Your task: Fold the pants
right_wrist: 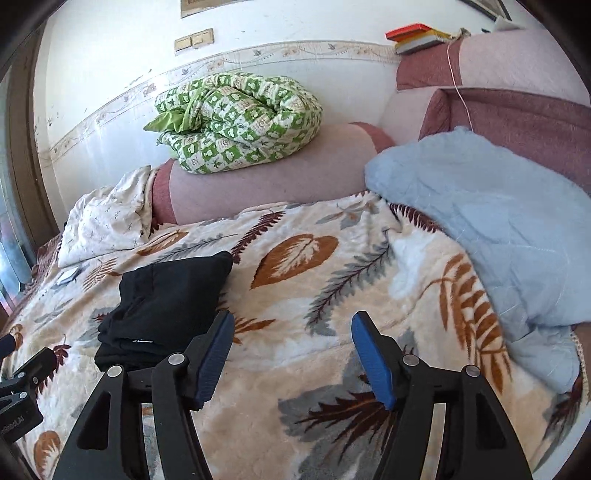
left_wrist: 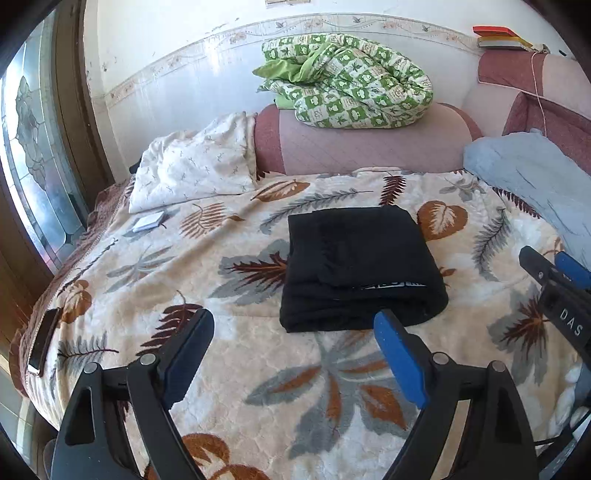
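The black pants [left_wrist: 360, 266] lie folded in a compact rectangle on the leaf-patterned blanket [left_wrist: 258, 369]. My left gripper [left_wrist: 293, 325] is open and empty, just in front of the pants' near edge, above the blanket. My right gripper [right_wrist: 291, 325] is open and empty, to the right of the pants [right_wrist: 166, 306], over bare blanket [right_wrist: 314, 369]. The right gripper also shows at the right edge of the left wrist view [left_wrist: 554, 273]. Part of the left gripper's body shows at the lower left edge of the right wrist view.
A green checked quilt [left_wrist: 347, 81] sits on the pink bolster [left_wrist: 369, 147] at the back. A white pillow [left_wrist: 195, 166] lies at back left, a light blue blanket [right_wrist: 480, 229] at right. A phone [left_wrist: 44, 343] lies at the bed's left edge. Books [right_wrist: 413, 35] rest on the headboard.
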Tool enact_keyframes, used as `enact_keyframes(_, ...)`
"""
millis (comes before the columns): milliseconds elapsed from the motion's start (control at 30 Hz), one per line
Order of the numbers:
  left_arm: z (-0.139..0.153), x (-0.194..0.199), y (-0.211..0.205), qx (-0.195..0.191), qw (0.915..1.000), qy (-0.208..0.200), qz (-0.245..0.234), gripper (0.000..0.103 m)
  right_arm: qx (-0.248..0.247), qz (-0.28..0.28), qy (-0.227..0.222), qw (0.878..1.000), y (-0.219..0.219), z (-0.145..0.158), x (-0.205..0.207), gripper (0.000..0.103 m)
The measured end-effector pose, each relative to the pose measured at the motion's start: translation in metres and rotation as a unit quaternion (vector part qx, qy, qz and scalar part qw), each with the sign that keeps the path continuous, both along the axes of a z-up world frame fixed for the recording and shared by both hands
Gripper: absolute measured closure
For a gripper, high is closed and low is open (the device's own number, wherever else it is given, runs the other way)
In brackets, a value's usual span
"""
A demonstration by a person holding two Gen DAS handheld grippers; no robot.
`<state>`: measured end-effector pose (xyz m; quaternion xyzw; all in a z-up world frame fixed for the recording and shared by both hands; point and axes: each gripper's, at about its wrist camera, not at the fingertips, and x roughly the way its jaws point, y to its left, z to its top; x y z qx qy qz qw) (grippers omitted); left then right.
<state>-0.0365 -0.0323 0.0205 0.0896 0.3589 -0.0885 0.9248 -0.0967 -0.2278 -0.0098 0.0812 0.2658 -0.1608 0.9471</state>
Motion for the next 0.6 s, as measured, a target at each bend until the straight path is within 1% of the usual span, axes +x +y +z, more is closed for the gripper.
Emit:
enact_keyframes(33, -0.001, 0.001, 0.000, -0.003, 1.0000, 0.007, -0.002, 0.015, -0.012, 0.010, -0.003, 1.000, 0.007, 0.002, -0.001, 0.026)
enact_keyframes(100, -0.004, -0.002, -0.003, -0.003, 0.9998, 0.018, -0.006, 0.015, -0.018, 0.037, -0.004, 0.999, 0.018, 0.003, -0.002, 0.023)
enact_keyframes(167, -0.007, -0.003, -0.005, -0.002, 0.9996, 0.026, -0.010, 0.015, -0.014, 0.062, 0.004, 0.998, 0.028, 0.001, 0.000, 0.023)
enact_keyframes(267, -0.011, -0.003, -0.005, -0.007, 0.9991, 0.039, -0.013, 0.015, -0.001, 0.085, 0.011, 0.996, 0.037, -0.003, 0.001, 0.023)
enact_keyframes(400, -0.015, -0.002, -0.004, -0.010, 0.9985, 0.052, -0.012, 0.015, 0.015, 0.097, 0.010, 0.995, 0.041, -0.004, -0.001, 0.023)
enact_keyframes(467, -0.016, 0.000, -0.002, -0.011, 0.9983, 0.057, -0.011, 0.015, 0.050, 0.115, 0.010, 0.992, 0.038, -0.003, -0.001, 0.023)
enact_keyframes(533, -0.017, 0.001, 0.000, -0.013, 0.9982, 0.058, -0.007, 0.015, 0.096, 0.143, 0.002, 0.985, 0.037, 0.002, -0.003, 0.023)
enact_keyframes(600, -0.017, 0.001, 0.002, -0.015, 0.9982, 0.058, -0.002, 0.015, 0.137, 0.187, -0.008, 0.973, 0.039, 0.008, -0.005, 0.023)
